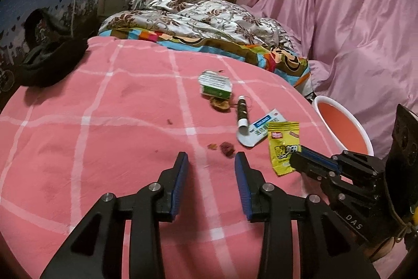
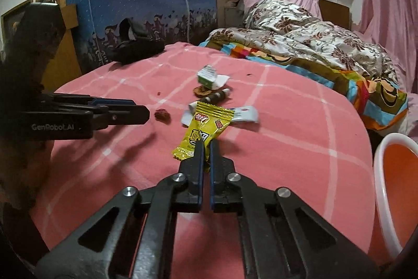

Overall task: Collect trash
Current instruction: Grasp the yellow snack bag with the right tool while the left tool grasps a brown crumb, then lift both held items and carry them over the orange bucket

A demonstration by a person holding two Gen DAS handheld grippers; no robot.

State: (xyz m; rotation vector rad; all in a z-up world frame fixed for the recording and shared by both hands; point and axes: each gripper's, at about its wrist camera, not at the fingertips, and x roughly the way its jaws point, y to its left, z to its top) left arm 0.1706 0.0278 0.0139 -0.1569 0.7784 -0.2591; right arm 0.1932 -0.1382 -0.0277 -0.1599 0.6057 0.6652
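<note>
— What litter lies on the pink checked bedspread [image 1: 109, 122]?

— A yellow snack packet [image 2: 199, 134], crumpled, its near end pinched between two closed gripper fingers. Its top edge lies over a white-and-blue torn sachet [image 1: 257, 131], flat and curled at one corner.

— And further back?

— A small dark tube with white ends [image 1: 242, 113] on its side, touching the sachet. Beside it a brownish dried peel [image 1: 220, 105], and behind that a green-and-white carton [image 1: 215, 85], crushed and open.

— Anything nearer?

— A dark red crumb lump [image 1: 226, 149] with a smaller orange scrap [image 1: 212, 146] just beside it.

— The bin?

— An orange basin with a white rim [image 2: 378, 174], off the bed's right edge.
</note>
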